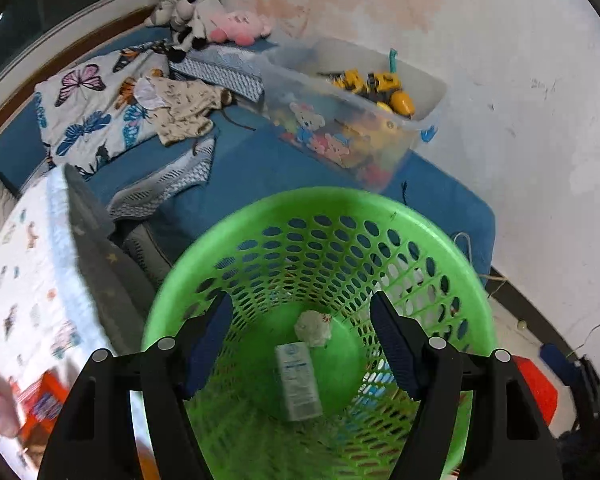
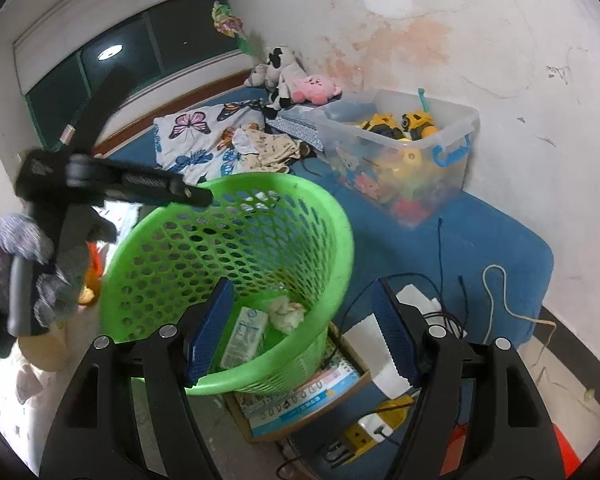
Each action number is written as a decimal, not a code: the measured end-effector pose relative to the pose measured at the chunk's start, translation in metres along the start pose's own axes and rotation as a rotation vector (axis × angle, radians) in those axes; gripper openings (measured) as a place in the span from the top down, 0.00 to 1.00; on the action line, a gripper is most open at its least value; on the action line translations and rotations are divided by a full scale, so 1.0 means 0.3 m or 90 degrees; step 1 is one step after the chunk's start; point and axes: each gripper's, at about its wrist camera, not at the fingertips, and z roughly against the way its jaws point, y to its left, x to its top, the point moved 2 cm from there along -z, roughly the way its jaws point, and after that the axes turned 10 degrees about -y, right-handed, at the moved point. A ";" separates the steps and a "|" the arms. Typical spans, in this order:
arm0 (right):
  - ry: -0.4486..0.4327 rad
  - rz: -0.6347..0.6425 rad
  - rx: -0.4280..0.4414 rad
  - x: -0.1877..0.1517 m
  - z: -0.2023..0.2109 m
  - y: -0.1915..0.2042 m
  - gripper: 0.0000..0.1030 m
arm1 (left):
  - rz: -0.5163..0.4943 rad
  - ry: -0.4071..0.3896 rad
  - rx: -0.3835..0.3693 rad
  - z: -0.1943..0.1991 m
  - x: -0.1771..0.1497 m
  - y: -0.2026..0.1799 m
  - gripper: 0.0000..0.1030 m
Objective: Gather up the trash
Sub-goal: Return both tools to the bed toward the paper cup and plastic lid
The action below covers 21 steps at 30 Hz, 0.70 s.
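Two bits of trash lie in the green basket (image 1: 412, 216) with holes: a crumpled paper ball (image 1: 313, 328) and a small carton (image 1: 298, 384). Both grippers' jaws are apart and hold nothing.

The green basket (image 1: 320, 208) hides its own base; the left bedding (image 1: 24, 280) blurs.

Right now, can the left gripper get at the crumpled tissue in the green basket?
Probably yes. The left gripper is open above the green basket, looking straight into its open mouth. The crumpled tissue lies uncovered on the bottom beside a small carton.
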 end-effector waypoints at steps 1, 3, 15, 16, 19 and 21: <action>-0.001 0.004 0.003 0.001 0.009 0.012 0.31 | -0.001 -0.010 0.002 0.040 0.003 0.008 0.33; -0.002 0.012 0.013 0.002 0.028 0.041 0.31 | -0.002 -0.033 0.010 0.120 0.006 0.025 0.33; 0.017 0.082 0.110 -0.023 0.114 0.345 0.30 | 0.041 -0.160 0.042 0.630 -0.130 0.229 0.26; 0.020 0.087 0.117 -0.025 0.118 0.371 0.30 | 0.041 -0.168 0.047 0.662 -0.152 0.249 0.25; 0.031 0.104 0.143 -0.044 0.125 0.458 0.30 | 0.051 -0.181 0.077 0.747 -0.222 0.314 0.24; 0.036 0.112 0.159 -0.055 0.131 0.503 0.29 | 0.069 -0.184 0.087 0.795 -0.273 0.367 0.24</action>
